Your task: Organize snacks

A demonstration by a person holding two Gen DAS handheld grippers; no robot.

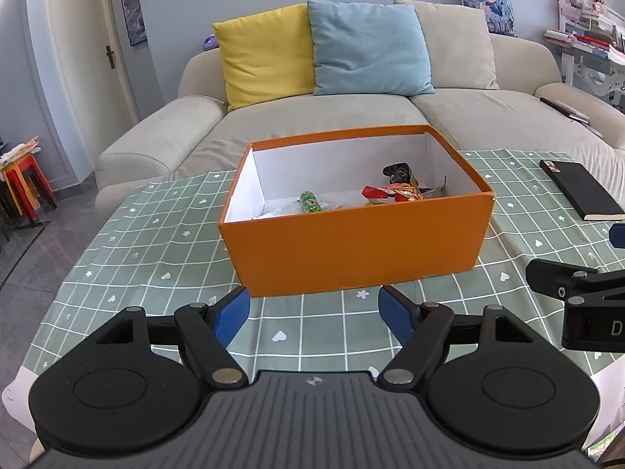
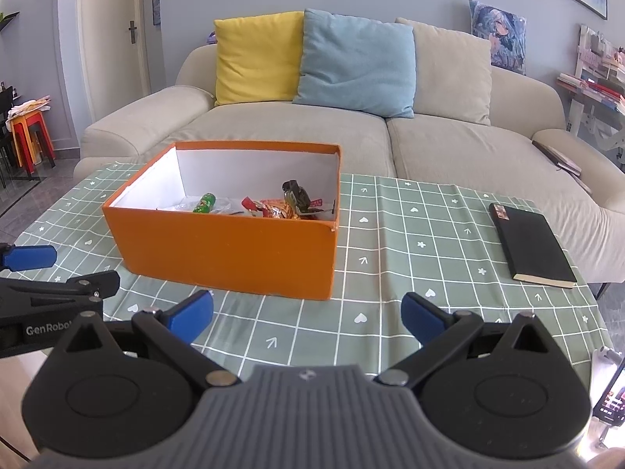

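Note:
An orange box (image 1: 351,246) with a white inside stands on the green checked tablecloth (image 1: 156,273). It also shows in the right wrist view (image 2: 226,250). Inside lie several wrapped snacks: a green one (image 1: 310,201), a red one (image 1: 377,192) and a dark one (image 1: 398,172). The right wrist view shows the green snack (image 2: 205,202) and the dark snack (image 2: 297,193) too. My left gripper (image 1: 314,318) is open and empty, just in front of the box. My right gripper (image 2: 306,316) is open and empty, in front of the box's right corner.
A black notebook (image 2: 531,244) lies on the table's right side. A beige sofa (image 2: 351,129) with yellow, blue and beige cushions stands behind the table. Red stools (image 2: 31,133) stand at the far left. A phone (image 2: 611,398) is at the lower right edge.

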